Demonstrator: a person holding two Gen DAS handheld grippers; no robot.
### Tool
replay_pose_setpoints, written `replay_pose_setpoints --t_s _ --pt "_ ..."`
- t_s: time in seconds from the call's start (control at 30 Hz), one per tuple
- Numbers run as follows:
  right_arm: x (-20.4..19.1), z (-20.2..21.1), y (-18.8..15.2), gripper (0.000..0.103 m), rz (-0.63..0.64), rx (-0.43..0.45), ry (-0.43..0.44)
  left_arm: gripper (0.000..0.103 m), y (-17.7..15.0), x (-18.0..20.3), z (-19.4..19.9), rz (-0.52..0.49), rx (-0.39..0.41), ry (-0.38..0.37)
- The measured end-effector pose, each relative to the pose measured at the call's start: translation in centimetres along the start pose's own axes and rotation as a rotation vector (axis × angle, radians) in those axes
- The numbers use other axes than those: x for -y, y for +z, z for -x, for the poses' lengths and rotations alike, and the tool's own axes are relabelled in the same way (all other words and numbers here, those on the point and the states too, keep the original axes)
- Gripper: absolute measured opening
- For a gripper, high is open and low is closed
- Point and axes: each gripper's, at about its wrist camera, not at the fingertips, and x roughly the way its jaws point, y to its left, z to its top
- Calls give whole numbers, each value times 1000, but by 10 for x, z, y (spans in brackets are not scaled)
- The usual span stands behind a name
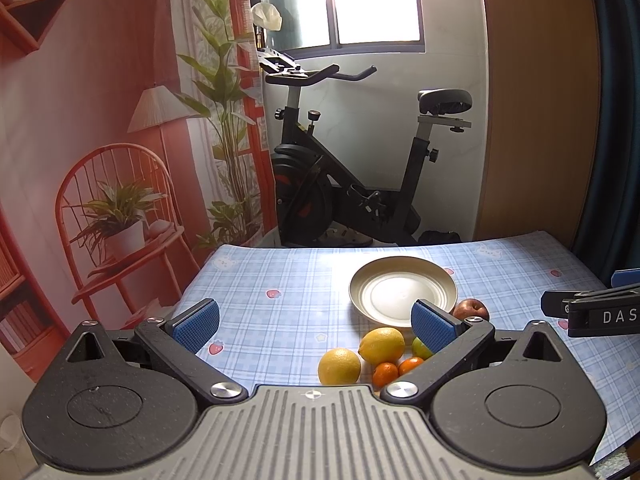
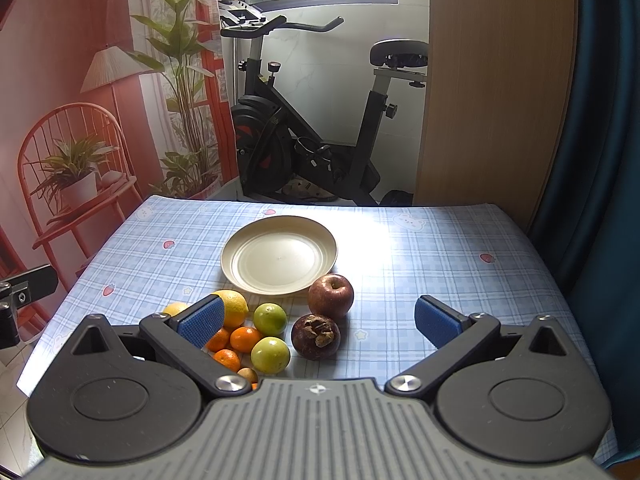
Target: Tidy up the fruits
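Fruit lies in a loose cluster on the near side of your table (image 2: 440, 248), just in front of one round cream plate (image 2: 279, 255) that holds nothing. Count from the right wrist view: two yellow lemons, one large (image 2: 234, 309) and one mostly hidden behind your left finger (image 2: 175, 309); two smooth green round fruits (image 2: 270, 318) (image 2: 270, 355); three small glossy oranges (image 2: 245, 339) (image 2: 227, 360) (image 2: 218, 340); one red apple (image 2: 331, 295) with a dimpled top, standing just beside the plate's rim; one dark purple mangosteen (image 2: 315, 336) with a dry brown cap; and one small brownish fruit (image 2: 248, 374) at the near edge, too hidden to name. The apple and mangosteen are touching or nearly so; I cannot tell which. The tablecloth is a smooth blue-and-white check with small strawberry and bear prints. Your right gripper (image 2: 320, 322) hovers spread wide with nothing between its ribbed blue pads (image 2: 436, 320), the mangosteen showing between the fingers. Your left gripper (image 1: 314, 326) is likewise spread wide and holds nothing; from its view you see both lemons (image 1: 382, 345) (image 1: 339, 366), two oranges (image 1: 385, 373) (image 1: 410, 365), a sliver of green fruit (image 1: 421, 348), the apple (image 1: 472, 309) and the plate (image 1: 402, 289), all toward its right finger. A black exercise bike (image 2: 304, 128) stands behind the table.
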Motion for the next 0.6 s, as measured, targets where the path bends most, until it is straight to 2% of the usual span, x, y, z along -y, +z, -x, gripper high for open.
replay_pose_setpoints --t_s 0.4,0.6 --pt "0 2 1 103 1 18 14 103 4 -4 -3 9 3 4" --pt "6 -5 3 103 -13 38 42 103 7 -14 -17 35 5 20"
